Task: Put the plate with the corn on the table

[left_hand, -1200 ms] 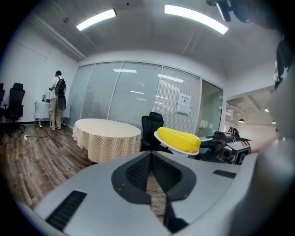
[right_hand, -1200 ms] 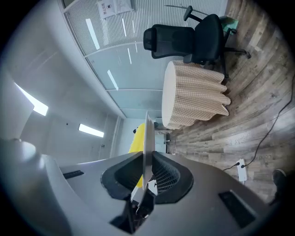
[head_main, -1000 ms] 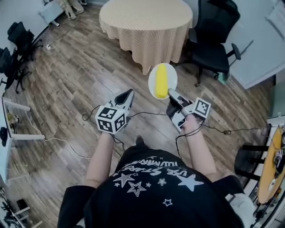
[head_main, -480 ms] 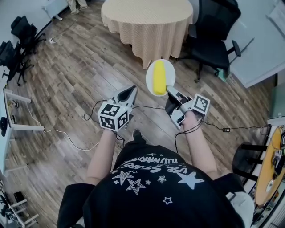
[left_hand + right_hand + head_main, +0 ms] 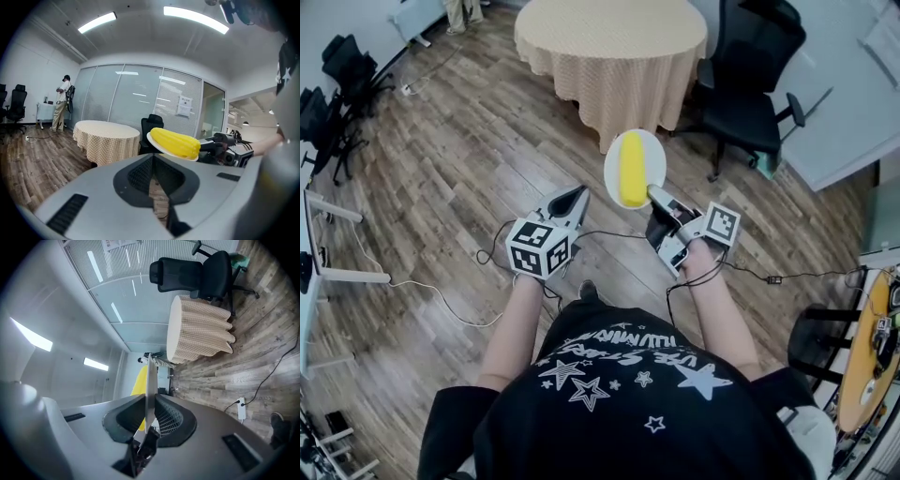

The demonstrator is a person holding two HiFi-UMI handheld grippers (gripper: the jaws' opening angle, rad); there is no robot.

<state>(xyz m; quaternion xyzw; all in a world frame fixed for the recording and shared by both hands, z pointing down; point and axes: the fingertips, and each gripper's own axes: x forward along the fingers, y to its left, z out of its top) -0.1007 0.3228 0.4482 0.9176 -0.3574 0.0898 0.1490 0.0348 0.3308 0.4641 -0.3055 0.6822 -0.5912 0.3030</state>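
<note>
wood floor (image 5: 469, 169) below; right claw (image 5: 654, 194) pinches plate (image 5: 653, 157) rim, corn (image 5: 632, 169) aboard; left claw (image 5: 575, 195) closed, empty.

Both forearms held out front, side by side. Left gripper (image 5: 575, 195) jaws seem together, empty. Right gripper (image 5: 656, 196) rolled sideways, jaws clamped on plate (image 5: 652, 159) rim.

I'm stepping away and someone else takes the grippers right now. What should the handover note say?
Right gripper: fingers shut on the near rim of the plate; the corn lies on it.
Left gripper: shut, empty, held alongside.
Position: plate is in the air over the wood floor, short of the round clothed table.
Done: plate lifted.
Left: carry it to the table, set it down, release.
</note>
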